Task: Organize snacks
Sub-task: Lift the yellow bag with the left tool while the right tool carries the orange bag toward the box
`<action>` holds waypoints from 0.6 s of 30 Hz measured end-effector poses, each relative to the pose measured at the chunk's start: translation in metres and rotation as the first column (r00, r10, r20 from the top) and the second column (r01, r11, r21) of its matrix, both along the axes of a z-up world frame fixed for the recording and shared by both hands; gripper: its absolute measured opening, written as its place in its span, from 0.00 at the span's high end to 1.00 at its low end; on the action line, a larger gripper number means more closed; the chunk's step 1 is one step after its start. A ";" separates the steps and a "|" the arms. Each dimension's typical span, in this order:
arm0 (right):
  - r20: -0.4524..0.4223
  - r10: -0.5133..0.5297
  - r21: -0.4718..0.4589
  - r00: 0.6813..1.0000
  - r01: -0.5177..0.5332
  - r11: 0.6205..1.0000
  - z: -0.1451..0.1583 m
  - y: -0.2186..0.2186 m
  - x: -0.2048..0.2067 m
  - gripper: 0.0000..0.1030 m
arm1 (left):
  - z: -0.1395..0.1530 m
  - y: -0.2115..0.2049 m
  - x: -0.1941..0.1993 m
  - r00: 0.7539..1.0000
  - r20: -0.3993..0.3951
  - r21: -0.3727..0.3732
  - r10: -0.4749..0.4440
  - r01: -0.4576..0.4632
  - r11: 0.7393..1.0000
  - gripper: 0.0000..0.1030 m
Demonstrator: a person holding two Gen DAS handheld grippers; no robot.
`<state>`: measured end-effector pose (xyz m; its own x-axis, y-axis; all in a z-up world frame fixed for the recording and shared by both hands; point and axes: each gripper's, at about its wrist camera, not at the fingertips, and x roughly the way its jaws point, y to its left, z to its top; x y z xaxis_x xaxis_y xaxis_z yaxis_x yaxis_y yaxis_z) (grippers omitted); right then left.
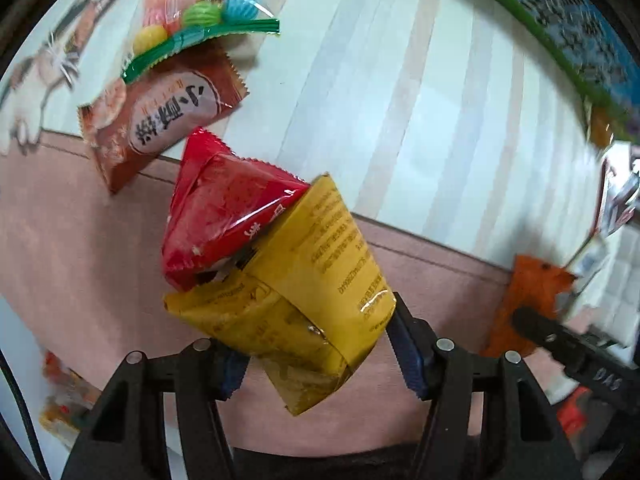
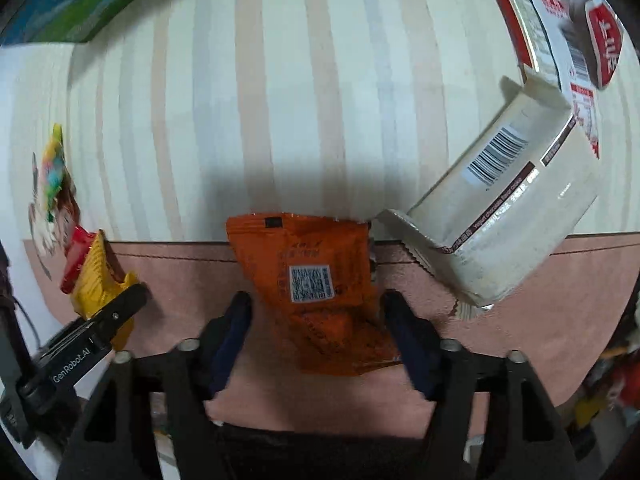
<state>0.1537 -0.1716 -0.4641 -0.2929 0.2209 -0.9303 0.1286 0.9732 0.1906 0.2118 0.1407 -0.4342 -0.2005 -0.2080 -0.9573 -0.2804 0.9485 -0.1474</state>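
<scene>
My left gripper (image 1: 318,344) is shut on a yellow snack packet (image 1: 308,292), its blue pads pressing both sides. A red packet (image 1: 224,216) rests against the yellow one's far end. My right gripper (image 2: 316,320) is open around an orange snack packet (image 2: 316,280) lying on the pink band of the tablecloth; its pads stand a little apart from the packet's sides. The yellow packet (image 2: 96,284) and left gripper also show at the left of the right wrist view. The orange packet (image 1: 524,300) and a right finger (image 1: 560,336) show at the right of the left wrist view.
A brown-red packet (image 1: 160,124) and a bag of coloured candies (image 1: 200,4) lie far left. A white cookie box (image 2: 508,208) lies just right of the orange packet, with red-white boxes (image 2: 556,24) behind. A green-blue box (image 2: 88,4) lies at the far edge. More snacks (image 1: 64,396) sit near left.
</scene>
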 end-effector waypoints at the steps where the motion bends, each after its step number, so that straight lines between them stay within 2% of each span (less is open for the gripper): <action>1: 0.001 0.002 0.001 1.000 -0.002 1.000 0.000 0.000 0.005 0.26 | 0.000 0.009 -0.001 1.000 -0.007 -0.031 0.027 -0.027 0.999 0.42; 7: -0.007 -0.013 -0.002 1.000 0.013 1.000 -0.006 0.006 0.020 0.19 | -0.004 0.045 -0.005 0.983 -0.024 -0.113 0.181 -0.182 0.977 0.42; 9: -0.011 -0.005 -0.014 1.000 0.005 1.000 -0.005 0.005 0.033 0.18 | -0.005 0.058 -0.008 0.980 -0.036 -0.116 0.198 -0.200 0.973 0.42; 13: -0.013 0.020 -0.053 1.000 -0.021 0.998 -0.014 0.024 0.033 0.17 | -0.005 0.063 -0.005 0.979 -0.041 -0.080 0.198 -0.200 0.976 0.42; 14: -0.011 0.024 -0.063 1.000 -0.025 0.998 -0.017 0.032 0.034 0.17 | -0.009 0.052 0.000 0.980 -0.038 -0.068 0.195 -0.197 0.978 0.42; 18: 0.016 0.073 -0.120 0.997 -0.070 0.990 -0.018 0.049 0.029 0.17 | -0.002 0.040 0.000 0.990 0.013 0.025 0.143 -0.143 0.989 0.43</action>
<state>0.1827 -0.1226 -0.4821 -0.2845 0.0868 -0.9547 0.0553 0.9957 0.0741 0.2116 0.1805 -0.4358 -0.1597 -0.2089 -0.9648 -0.4116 0.9024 -0.1273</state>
